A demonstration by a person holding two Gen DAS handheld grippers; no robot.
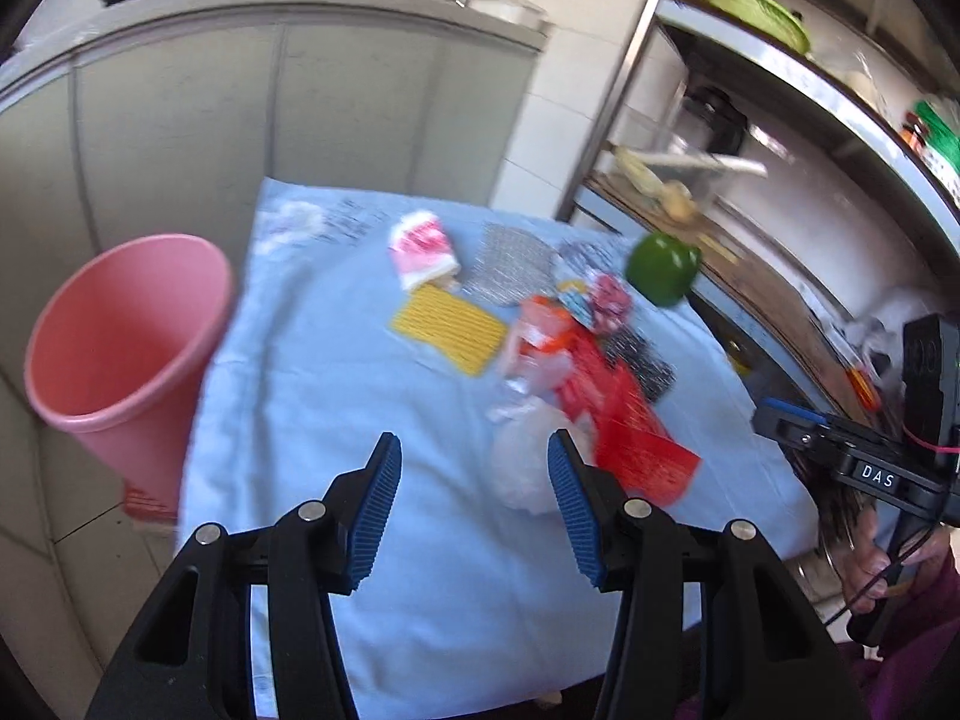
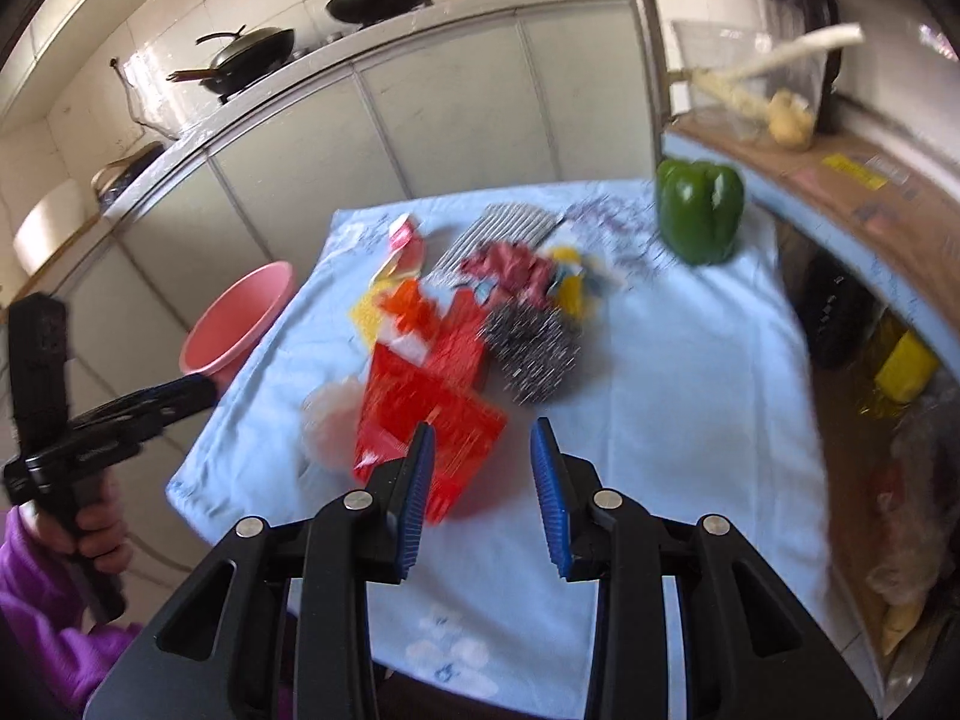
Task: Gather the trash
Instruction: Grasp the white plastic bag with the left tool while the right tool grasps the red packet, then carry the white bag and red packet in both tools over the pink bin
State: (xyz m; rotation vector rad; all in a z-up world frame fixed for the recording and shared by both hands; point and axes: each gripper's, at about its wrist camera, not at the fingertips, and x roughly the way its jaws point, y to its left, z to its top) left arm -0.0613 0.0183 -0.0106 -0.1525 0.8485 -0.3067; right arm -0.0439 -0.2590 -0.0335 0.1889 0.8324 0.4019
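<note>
Ahead of both claws, on desk: one red wrapper, one clear plastic wad, one green pepper. Left claw agape, empty; right claw likewise. One pink bin far left of left claw.

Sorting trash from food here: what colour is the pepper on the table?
Green. The pepper shows best in the right wrist view, at the table's far right corner.

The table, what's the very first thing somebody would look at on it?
Probably the bright red wrapper in the messy pile of trash in the middle of the blue tablecloth, right in front of the open right gripper. Next the shiny green pepper standing at the table's far right corner. Then the big pink bin beside the table's left edge, near the open left gripper.
</note>
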